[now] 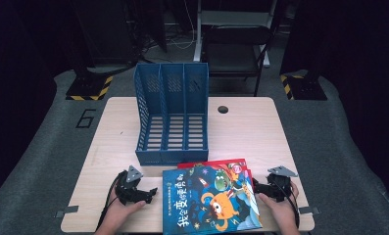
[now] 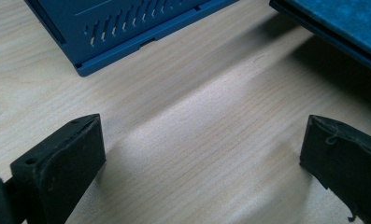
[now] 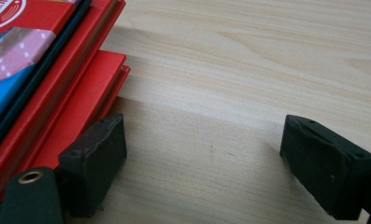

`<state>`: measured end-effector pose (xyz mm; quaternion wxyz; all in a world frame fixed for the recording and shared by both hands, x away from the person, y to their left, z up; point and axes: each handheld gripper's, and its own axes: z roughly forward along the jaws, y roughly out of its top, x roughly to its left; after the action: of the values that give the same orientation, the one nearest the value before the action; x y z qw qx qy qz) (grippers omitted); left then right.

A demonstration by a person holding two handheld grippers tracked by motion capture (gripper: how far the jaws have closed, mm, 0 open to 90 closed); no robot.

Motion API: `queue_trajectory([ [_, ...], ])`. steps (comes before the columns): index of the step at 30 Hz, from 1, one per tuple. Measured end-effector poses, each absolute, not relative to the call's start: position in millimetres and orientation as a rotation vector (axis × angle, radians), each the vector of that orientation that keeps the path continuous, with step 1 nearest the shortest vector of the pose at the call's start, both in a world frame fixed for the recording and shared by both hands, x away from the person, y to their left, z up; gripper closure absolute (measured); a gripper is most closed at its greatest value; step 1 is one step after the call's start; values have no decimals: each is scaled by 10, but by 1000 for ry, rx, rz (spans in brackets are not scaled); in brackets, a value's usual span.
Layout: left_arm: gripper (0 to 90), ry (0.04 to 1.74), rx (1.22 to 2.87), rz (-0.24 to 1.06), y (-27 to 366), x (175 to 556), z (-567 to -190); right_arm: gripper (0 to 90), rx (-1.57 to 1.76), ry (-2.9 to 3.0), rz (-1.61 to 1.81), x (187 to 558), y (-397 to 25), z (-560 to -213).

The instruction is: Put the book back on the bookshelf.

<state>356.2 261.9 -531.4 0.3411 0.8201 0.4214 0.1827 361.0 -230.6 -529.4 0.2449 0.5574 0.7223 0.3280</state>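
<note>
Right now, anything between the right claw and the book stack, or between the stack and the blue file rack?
Nothing visible. The right claw sits open at the stack of books, one jaw beside its red edge. The blue file rack stands just behind the stack, slots bare, with only bare table around.

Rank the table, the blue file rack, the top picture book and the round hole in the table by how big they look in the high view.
Largest to smallest:
1. table
2. blue file rack and top picture book: they look about alike, and the book lies nearer the camera, so no ranking between them
3. round hole
</note>
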Motion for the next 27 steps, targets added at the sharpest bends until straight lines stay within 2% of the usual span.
queue_trajectory([
  [23, 3, 1149, 2107, 490, 2573, 3560, -5316, 147, 1540, 1953, 886, 3592, -2293, -5292],
  [26, 5, 1148, 2108, 480, 2581, 3564, -5311, 182, 1543, 1950, 896, 3574, -2299, -5287],
  [27, 6, 1148, 2103, 484, 2583, 3563, -5315, 234, 1529, 1960, 883, 3562, -2318, -5269],
])
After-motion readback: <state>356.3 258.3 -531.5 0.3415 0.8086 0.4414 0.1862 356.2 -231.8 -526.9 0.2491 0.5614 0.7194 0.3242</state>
